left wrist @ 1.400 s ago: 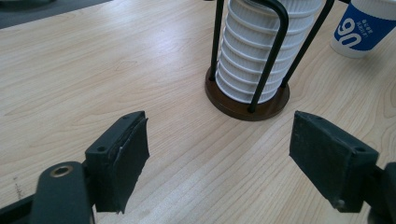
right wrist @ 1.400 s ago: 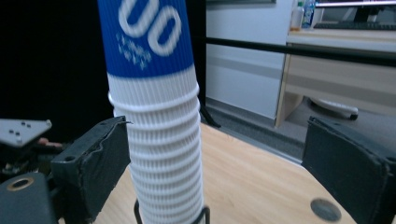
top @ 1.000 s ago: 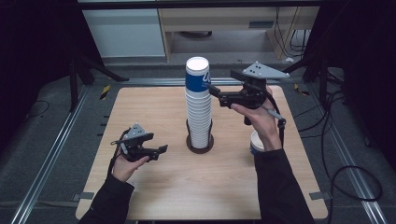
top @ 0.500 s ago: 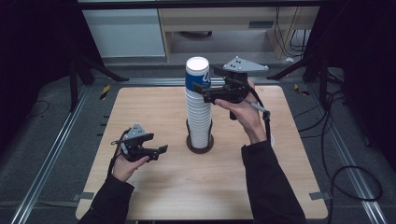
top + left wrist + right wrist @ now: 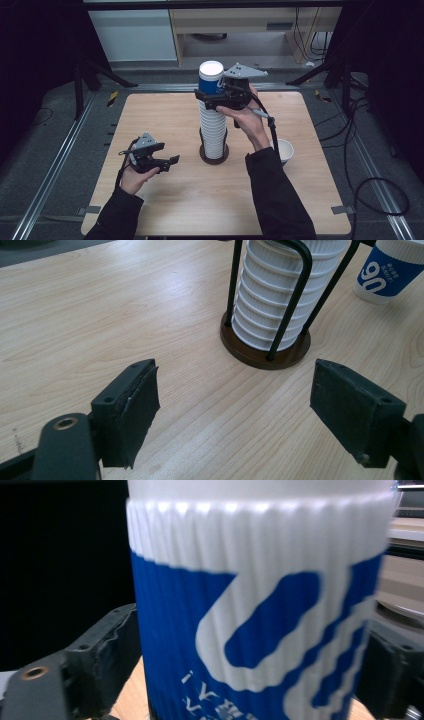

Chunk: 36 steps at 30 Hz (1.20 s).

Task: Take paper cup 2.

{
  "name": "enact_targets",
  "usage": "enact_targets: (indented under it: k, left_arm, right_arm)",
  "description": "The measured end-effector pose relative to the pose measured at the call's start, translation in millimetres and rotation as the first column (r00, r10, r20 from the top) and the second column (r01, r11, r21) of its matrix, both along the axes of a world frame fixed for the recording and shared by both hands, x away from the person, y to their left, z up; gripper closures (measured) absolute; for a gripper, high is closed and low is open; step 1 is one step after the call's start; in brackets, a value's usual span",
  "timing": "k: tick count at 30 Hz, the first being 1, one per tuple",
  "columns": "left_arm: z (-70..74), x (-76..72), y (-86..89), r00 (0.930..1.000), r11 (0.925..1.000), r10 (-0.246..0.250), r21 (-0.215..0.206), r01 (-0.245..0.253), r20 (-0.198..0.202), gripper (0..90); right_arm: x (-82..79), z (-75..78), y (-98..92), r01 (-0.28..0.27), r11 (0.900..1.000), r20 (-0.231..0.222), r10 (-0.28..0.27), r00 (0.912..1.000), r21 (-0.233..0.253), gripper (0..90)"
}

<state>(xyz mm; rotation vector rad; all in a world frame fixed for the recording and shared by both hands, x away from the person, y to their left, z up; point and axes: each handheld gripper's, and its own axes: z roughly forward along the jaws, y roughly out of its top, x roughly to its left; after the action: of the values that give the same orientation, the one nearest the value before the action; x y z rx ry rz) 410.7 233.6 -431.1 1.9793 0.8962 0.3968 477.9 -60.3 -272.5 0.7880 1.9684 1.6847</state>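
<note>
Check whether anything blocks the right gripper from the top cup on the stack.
Nothing visible does. The right gripper already has its jaws on either side of the top cup of the stack, and nothing sits between jaws and cup.

In the right gripper view the top cup (image 5: pixel 260 610) is blurred and cut off at the top and bottom edges, and its print cannot be read; whether the fingers (image 5: pixel 107 655) touch it cannot be told. In the left gripper view the stack (image 5: pixel 282 295) is cut off by the top edge, as is the blue-printed cup (image 5: pixel 387 270) at the corner. In the high view the white cup (image 5: pixel 285 150) on the desk (image 5: pixel 150 115) is partly hidden behind the right sleeve (image 5: pixel 275 195).
</note>
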Motion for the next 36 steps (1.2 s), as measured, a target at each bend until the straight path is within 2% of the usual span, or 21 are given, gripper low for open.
enact_targets:
  k: [5, 13, 16, 18, 21, 36]
  left_arm:
    - [0.1, 0.1, 0.3, 1.0, 1.0, -0.001, 0.002, 0.001, 0.0, 18.8]
    - [0.3, 0.0, 0.0, 1.0, 1.0, -0.003, 0.003, 0.003, 0.001, 18.8]
    - [0.3, 0.1, 0.5, 1.0, 1.0, -0.001, 0.002, 0.001, -0.001, 18.8]
    - [0.4, 0.1, 0.8, 1.0, 1.0, 0.0, 0.002, 0.0, -0.001, 18.8]
    - [0.9, -0.2, 1.0, 1.0, 1.0, 0.001, 0.001, -0.001, 0.001, 18.8]
    - [2.0, -0.3, 2.8, 1.0, 1.0, 0.005, -0.003, -0.005, 0.004, 18.9]
  right_arm:
    - [0.8, -1.9, 1.1, 0.024, 1.0, 0.001, -0.024, 0.9997, -0.012, 18.4]
    - [-1.3, 0.9, -0.8, 0.026, 0.999, 0.006, -0.026, 0.9996, -0.035, 19.5]
    - [-2.5, 4.5, -2.5, 0.025, 1.0, 0.017, -0.025, 0.9995, -0.009, 19.9]
    - [-3.9, 9.7, -3.6, 0.023, 1.0, 0.026, -0.023, 0.9994, 0.001, 20.1]
    - [-5.3, 17.5, -4.4, 0.021, 1.0, 0.04, -0.021, 0.999, -0.01, 20.6]
    - [-13.6, 56.6, -6.7, 0.009, 0.999, 0.11, -0.013, 0.9938, 0.041, 20.7]
